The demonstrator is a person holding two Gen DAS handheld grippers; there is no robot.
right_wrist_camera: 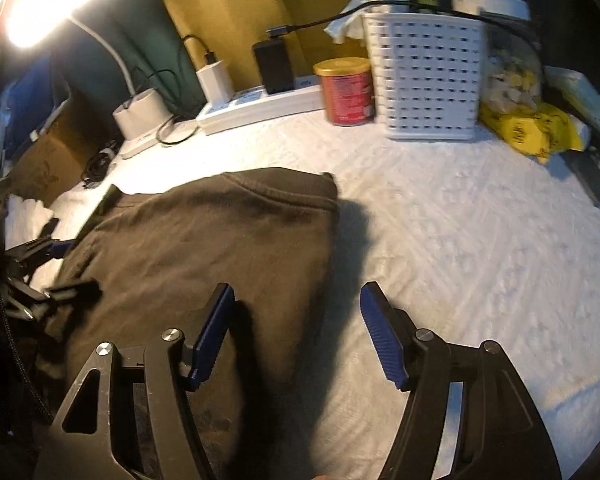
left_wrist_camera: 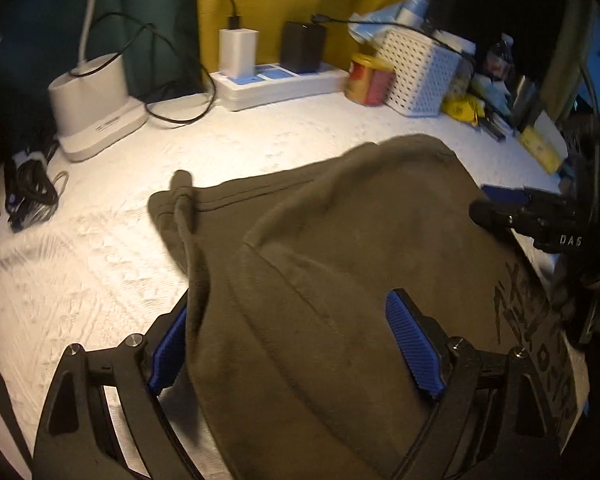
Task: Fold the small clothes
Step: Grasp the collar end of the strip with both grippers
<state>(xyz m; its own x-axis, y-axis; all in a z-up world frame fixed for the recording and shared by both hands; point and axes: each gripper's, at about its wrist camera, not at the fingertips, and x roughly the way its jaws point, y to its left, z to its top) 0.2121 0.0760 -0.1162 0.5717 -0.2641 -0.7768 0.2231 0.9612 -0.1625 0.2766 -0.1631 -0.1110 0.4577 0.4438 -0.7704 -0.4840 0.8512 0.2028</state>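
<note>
Nearest the lens, the left gripper (left_wrist_camera: 296,344) stands with its 2 blue pads spread wide over the dark olive garment (left_wrist_camera: 340,260), cloth lying between them but neither pad pressing on it. The right gripper (right_wrist_camera: 296,336) is likewise wide apart, straddling the garment's (right_wrist_camera: 204,248) right edge, 1 pad over cloth and the other over the bare white quilted cover (right_wrist_camera: 440,240). The garment lies roughly flat in the middle of that cover, well apart from the white basket (right_wrist_camera: 424,76) and the red can (right_wrist_camera: 348,92) along the back. It looks soft, limp and light, a knit that will sag and crease wherever it is lifted, so a pinch at a hemmed edge or corner should hold better than the loose middle. Its long axis seems to run from the grippers toward the far wall, the stitched band (left_wrist_camera: 236,200) lying at the far end.
</note>
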